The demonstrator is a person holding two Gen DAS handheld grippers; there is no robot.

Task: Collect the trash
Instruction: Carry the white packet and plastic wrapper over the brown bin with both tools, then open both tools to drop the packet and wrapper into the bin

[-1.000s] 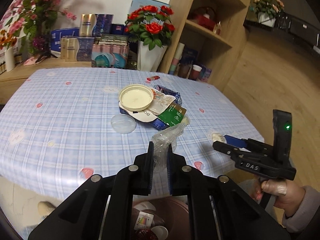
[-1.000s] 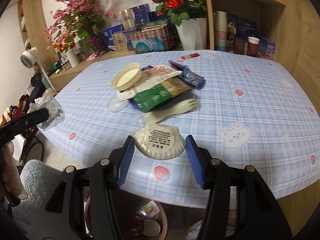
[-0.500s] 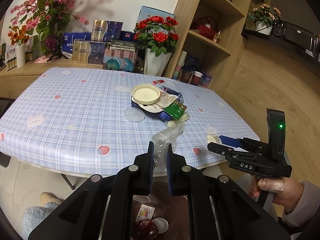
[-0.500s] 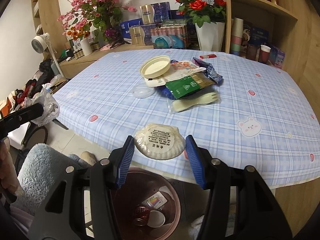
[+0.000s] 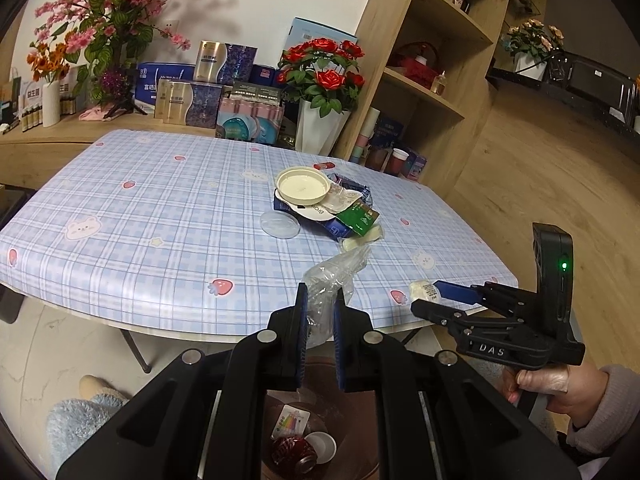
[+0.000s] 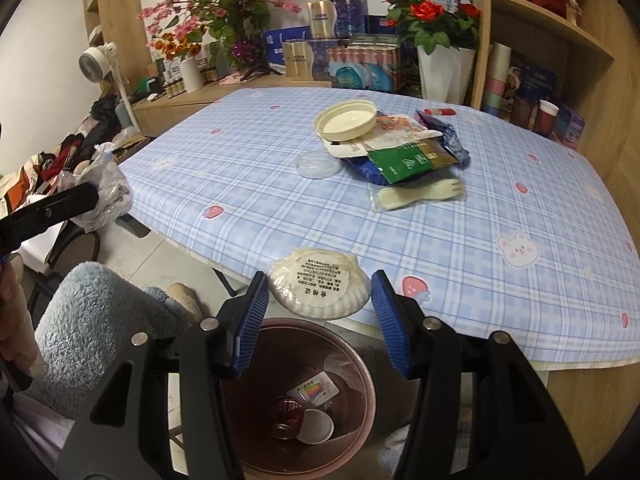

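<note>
Left gripper (image 5: pixel 319 300) clamping clear wrapper (image 5: pixel 332 276), right gripper (image 6: pixel 316 292) clamping white lid (image 6: pixel 319 288), above bin (image 6: pixel 360 364) with can (image 6: pixel 286 416).

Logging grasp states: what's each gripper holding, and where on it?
Left gripper: crumpled clear plastic wrapper, pinched at its lower end. Right gripper: round white packet, clamped across its opposite edges.

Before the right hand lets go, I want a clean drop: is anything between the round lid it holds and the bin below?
Nothing visible: the round lid sits in the right gripper above the open bin, just off the table edge.
</note>
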